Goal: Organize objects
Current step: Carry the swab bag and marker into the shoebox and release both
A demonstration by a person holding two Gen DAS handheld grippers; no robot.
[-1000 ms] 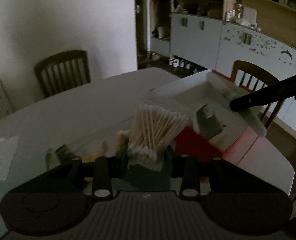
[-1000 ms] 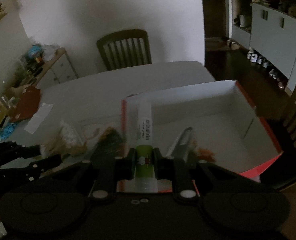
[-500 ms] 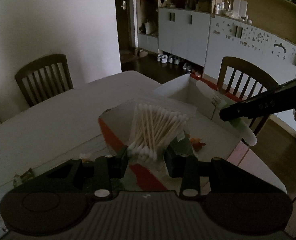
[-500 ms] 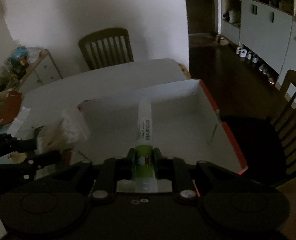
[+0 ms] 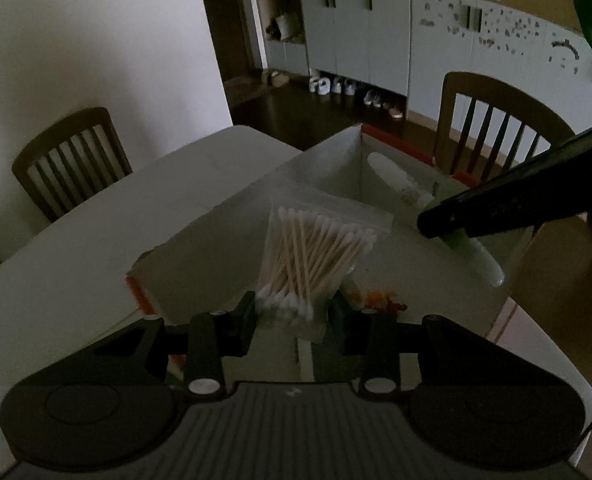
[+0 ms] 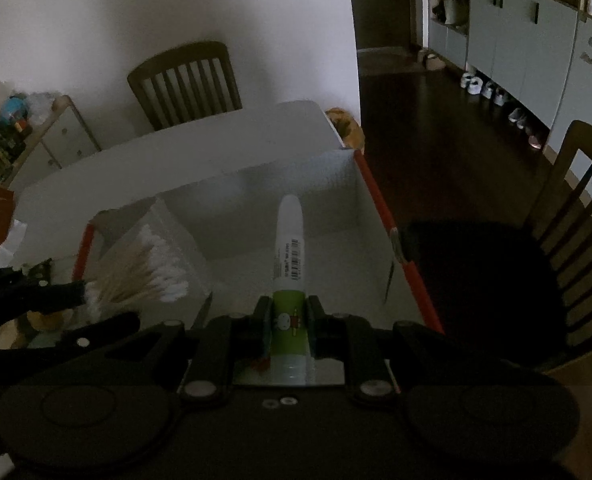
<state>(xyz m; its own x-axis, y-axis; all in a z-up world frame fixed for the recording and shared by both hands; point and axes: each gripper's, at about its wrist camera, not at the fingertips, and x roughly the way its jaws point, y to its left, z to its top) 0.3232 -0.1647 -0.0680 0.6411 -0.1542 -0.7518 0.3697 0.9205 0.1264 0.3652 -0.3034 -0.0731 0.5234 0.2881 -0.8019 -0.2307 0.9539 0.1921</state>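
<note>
At centre frame, the left claw (image 5: 291,314) grips a bag of cotton swabs (image 5: 316,256) above the open box (image 5: 231,216) on the worktop (image 5: 95,240); the right claw (image 6: 289,326) pinches a green-and-white tube (image 6: 289,256) over the same box, both seemingly poised for dropping in.

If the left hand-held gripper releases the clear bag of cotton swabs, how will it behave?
The clear plastic bag of wooden cotton swabs probably lands softly: it looks light. Its thin film may crumple. The loose sticks likely shift inside.
</note>
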